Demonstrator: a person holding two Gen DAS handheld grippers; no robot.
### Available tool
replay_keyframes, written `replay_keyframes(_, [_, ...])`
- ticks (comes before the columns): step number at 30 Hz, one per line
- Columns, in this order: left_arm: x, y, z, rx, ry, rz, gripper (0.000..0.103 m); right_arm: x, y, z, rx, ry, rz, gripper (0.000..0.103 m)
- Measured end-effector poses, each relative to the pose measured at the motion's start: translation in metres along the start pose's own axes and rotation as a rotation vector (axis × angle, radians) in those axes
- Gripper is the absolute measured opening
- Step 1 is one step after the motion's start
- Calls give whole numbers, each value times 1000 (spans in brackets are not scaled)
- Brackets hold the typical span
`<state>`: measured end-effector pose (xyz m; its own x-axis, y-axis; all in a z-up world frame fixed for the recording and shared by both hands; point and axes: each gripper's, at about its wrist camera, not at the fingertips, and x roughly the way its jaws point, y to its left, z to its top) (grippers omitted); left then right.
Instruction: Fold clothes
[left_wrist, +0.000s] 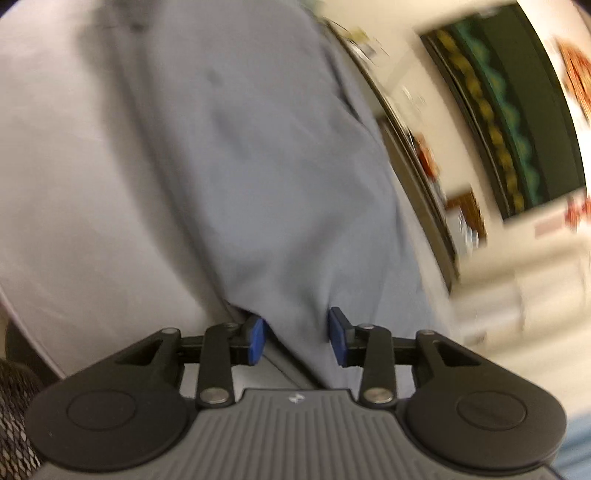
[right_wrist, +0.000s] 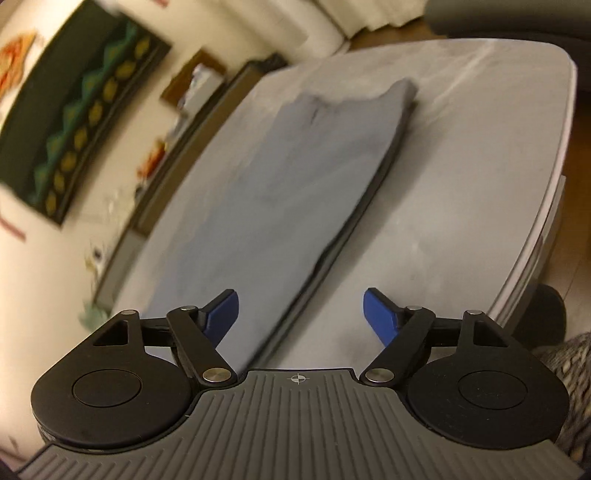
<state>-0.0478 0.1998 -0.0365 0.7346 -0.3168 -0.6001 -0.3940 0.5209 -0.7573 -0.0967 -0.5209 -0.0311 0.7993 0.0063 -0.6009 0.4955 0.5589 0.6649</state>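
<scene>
1. The blue-grey garment (right_wrist: 295, 177) lies flat on the pale grey surface (right_wrist: 480, 155) as a long, narrow strip, apparently already folded lengthwise, with layered edges showing along its right side.
2. In the right wrist view its long axis runs away from the right gripper (right_wrist: 301, 317), from the near end just in front of the fingers to the far end near the surface's back edge.
3. The right gripper stands wide open with nothing between its blue pads (right_wrist: 376, 314). The garment's near right edge passes between the fingers, closer to the left one, and neither pad touches it.
4. The left gripper (left_wrist: 296, 338) is partly open. A bunch of the garment's (left_wrist: 266, 166) cloth sits between its pads (left_wrist: 338, 338); they stand apart beside the cloth and do not look pressed on it, though blur makes contact hard to judge.
5. Judgement: the left gripper is nearer, already at the near end. The next fold would likely carry that end along the long axis toward the far end, so both grippers need a hold on the near corners first.
6. Risk: a one-sided hold could skew the strip.
</scene>
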Motion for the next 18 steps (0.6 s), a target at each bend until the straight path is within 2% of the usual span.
replay_keyframes(3, [-6,16,12,-104,-14,-19,36,2,-13,10,36,-16,8,80])
replay_keyframes(6, [-18,32,22,-187,-90,-4,42,17,-16,7,67,90,133,80])
replay_keyframes(8, [-29,44,29,-222,-132,-16,47,22,-17,3,88,94,162,80])
replay_keyframes(10, [-33,48,32,-239,-152,-29,47,26,-12,1,82,85,151,80])
replay_keyframes(12, [-39,54,37,-242,-164,-33,54,31,-8,1,77,79,141,80])
replay_keyframes(13, [-39,54,39,-235,-168,-14,56,32,-6,1,73,76,137,81])
replay_keyframes(16, [-42,53,46,-225,-215,48,53,33,-5,1,57,62,122,81])
replay_keyframes(18, [-57,59,51,-226,-265,90,55,22,-20,6,51,36,95,81])
